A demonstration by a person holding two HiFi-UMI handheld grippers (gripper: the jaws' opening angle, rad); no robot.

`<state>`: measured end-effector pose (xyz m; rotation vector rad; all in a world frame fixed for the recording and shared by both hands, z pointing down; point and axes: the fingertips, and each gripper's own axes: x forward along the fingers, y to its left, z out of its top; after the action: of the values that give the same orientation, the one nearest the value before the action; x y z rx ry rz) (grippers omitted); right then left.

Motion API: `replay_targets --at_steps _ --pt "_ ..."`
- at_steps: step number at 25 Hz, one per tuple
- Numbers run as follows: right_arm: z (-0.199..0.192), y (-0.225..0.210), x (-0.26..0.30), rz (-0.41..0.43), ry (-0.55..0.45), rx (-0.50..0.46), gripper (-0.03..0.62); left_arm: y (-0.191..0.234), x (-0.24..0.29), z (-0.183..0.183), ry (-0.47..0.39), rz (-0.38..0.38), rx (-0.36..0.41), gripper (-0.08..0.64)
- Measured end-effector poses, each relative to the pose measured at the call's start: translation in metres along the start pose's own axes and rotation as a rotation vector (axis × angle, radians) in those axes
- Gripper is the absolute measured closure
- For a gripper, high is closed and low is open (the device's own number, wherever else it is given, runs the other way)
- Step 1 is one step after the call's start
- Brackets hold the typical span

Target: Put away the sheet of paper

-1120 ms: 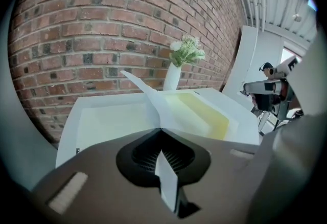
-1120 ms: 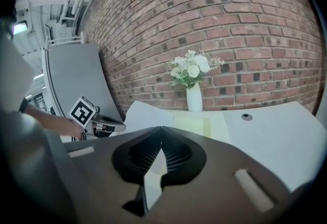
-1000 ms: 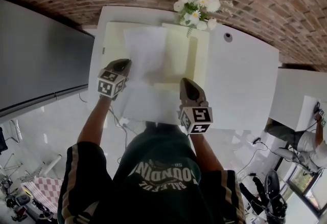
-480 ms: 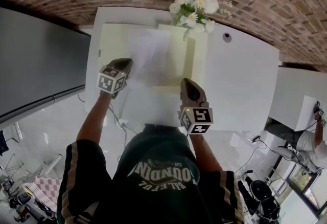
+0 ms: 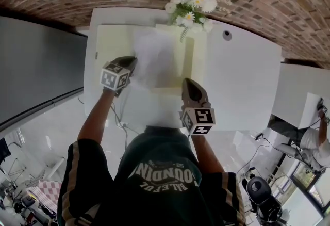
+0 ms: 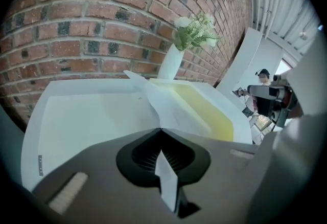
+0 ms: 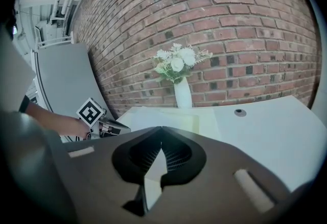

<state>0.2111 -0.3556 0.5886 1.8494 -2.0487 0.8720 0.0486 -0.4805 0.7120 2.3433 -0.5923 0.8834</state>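
On the white table [image 5: 242, 75], I noted the sheet of paper [image 5: 152, 54] lifted over the open yellow folder [image 5: 198, 60]. One edge was pinched in my left gripper [image 5: 132, 60], its jaws closed on it. My right gripper [image 5: 187, 82] hung near the folder's front edge, jaws together, nothing between them.

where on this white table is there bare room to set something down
Free: the right half of the white table, between the pale yellow open folder and the right edge, bare but for a small round hole. Crowded: the left and back, where the folder, the white sheet of paper shut in the left tongs and the white flower vase sit.
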Motion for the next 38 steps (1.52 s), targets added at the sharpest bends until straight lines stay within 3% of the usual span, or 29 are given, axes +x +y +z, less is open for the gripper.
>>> replay_targets --at_steps 21,32,38 --pt "0.002 -0.022 0.005 -0.037 0.001 0.025 0.591 -0.037 0.064 0.011 -0.003 -0.09 -0.191 0.548" --pt "0.002 -0.031 -0.001 -0.056 -0.004 0.038 0.591 -0.063 0.09 0.015 0.026 -0.112 -0.196 0.54" --pt "0.001 -0.032 -0.004 -0.066 -0.009 0.033 0.591 -0.07 0.094 0.014 0.033 -0.123 -0.178 0.44"
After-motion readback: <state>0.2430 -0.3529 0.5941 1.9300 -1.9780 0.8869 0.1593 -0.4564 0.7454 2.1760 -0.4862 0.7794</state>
